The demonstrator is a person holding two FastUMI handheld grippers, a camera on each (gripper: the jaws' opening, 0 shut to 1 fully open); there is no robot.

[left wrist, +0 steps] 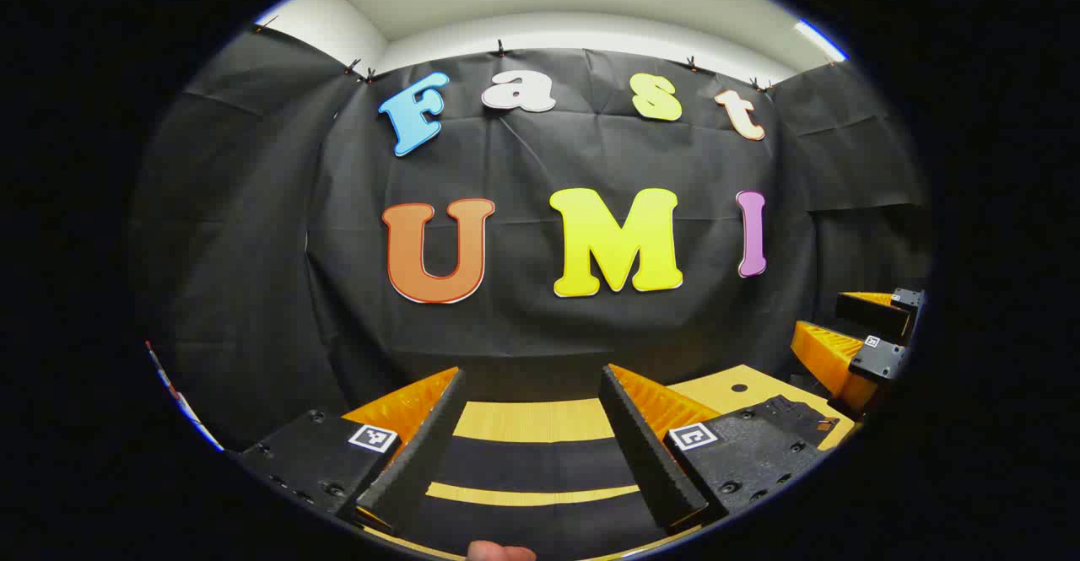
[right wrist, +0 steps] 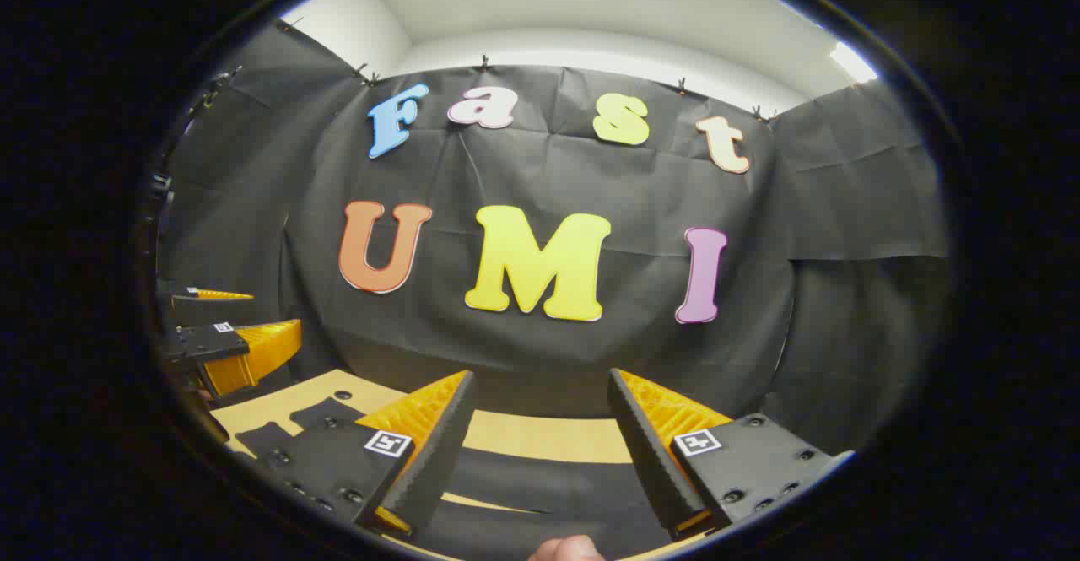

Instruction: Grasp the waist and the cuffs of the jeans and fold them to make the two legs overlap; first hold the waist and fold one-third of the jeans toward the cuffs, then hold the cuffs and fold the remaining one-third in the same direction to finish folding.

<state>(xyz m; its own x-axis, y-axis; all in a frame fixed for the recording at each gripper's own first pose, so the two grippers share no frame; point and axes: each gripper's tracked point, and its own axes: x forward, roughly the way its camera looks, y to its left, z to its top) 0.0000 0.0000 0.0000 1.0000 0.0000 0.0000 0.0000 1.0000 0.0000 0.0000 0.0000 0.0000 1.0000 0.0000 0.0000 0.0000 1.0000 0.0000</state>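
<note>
left gripper: my jaws apart, nothing between.
right gripper: my jaws apart, nothing between.
counter: just ahead, below jaws.
progress: judging nothing started; every fold left.

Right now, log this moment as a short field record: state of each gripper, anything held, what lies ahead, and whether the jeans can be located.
left gripper: open, nothing between its fingers
right gripper: open, nothing between its fingers
grippers relative: side by side, apart, both aimed at the booth wall
surface below: a yellow and black tabletop
jeans: cannot be located from these views
task progress: no grasp made
</note>
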